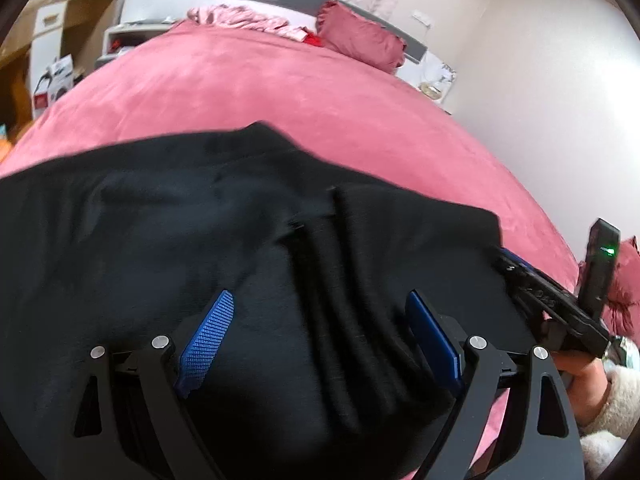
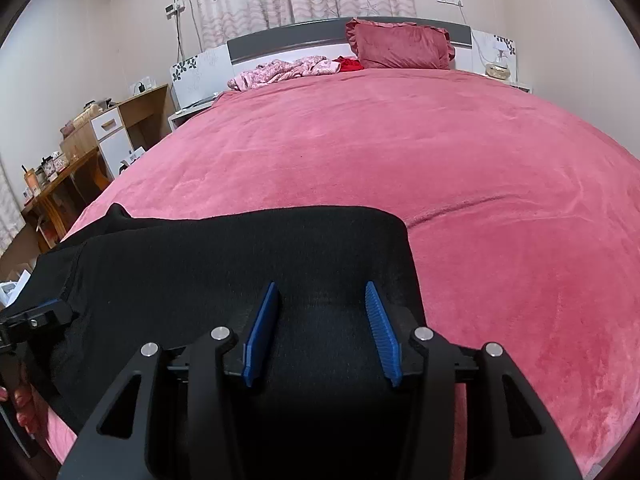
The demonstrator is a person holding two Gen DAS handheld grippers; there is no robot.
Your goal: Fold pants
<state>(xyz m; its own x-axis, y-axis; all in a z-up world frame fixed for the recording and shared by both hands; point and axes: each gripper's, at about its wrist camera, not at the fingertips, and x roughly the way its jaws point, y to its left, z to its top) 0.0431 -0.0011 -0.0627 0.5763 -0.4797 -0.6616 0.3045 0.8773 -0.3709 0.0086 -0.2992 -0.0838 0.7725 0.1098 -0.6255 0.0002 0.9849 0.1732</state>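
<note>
Black pants [image 1: 168, 232] lie on the pink bed at its near edge, also in the right wrist view [image 2: 224, 252]. My left gripper [image 1: 320, 300] is open, its blue pads spread wide over bunched black folds. My right gripper [image 2: 322, 288] is open above the pants' right end, where the cloth edge looks smooth and folded. Neither pad pair pinches cloth that I can see. The right gripper's body shows at the right edge of the left wrist view [image 1: 560, 300]; the left gripper's body shows at the left edge of the right wrist view [image 2: 36, 316].
The pink bedspread [image 2: 440, 160] stretches far ahead. A red pillow [image 2: 400, 46], a crumpled pink garment [image 2: 288, 70] and a grey headboard [image 2: 288, 38] are at the far end. A wooden desk with clutter [image 2: 60, 176] stands left of the bed.
</note>
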